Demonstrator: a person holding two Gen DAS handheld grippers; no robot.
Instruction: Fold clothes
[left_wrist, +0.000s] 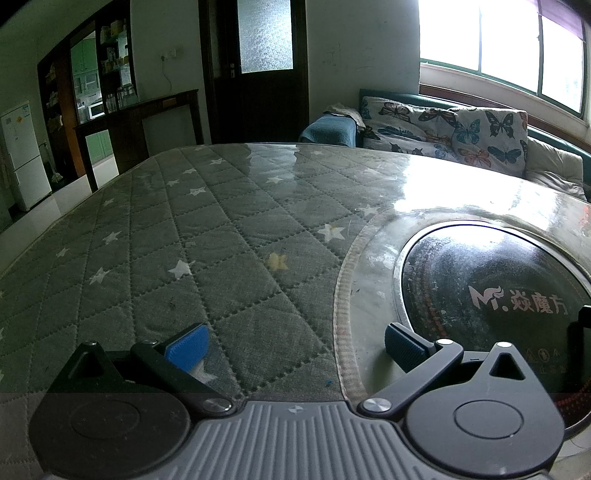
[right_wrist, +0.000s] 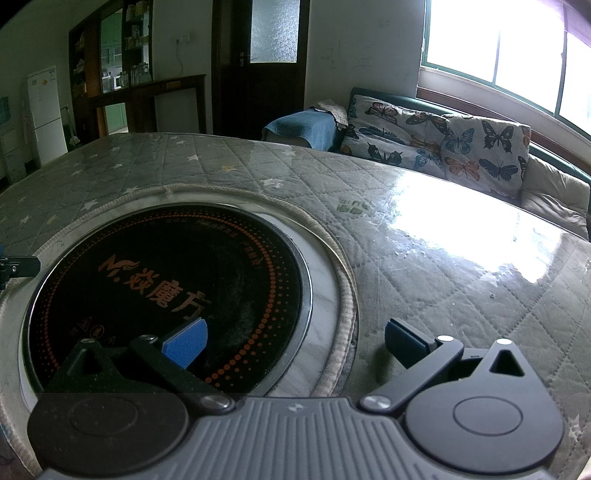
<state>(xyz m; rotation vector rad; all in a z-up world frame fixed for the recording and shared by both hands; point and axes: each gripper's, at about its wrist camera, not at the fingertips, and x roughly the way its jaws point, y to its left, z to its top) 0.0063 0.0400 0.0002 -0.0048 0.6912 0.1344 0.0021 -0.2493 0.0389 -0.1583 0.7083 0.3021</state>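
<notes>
Quilted star-print cover under clear plastic spans the table (left_wrist: 207, 229), round induction cooktop (right_wrist: 166, 295) set in its middle, butterfly-cushion sofa (right_wrist: 443, 147) and window behind. No clothes visible in either view, so where the garment lies can't be told; folding looks not yet started, everything left. Left tool (left_wrist: 295, 343) wide apart, empty, over the quilt beside the cooktop. Right tool (right_wrist: 295, 341) wide apart, empty, straddling the cooktop rim. Far table edges clear, plenty of open room for moving
</notes>
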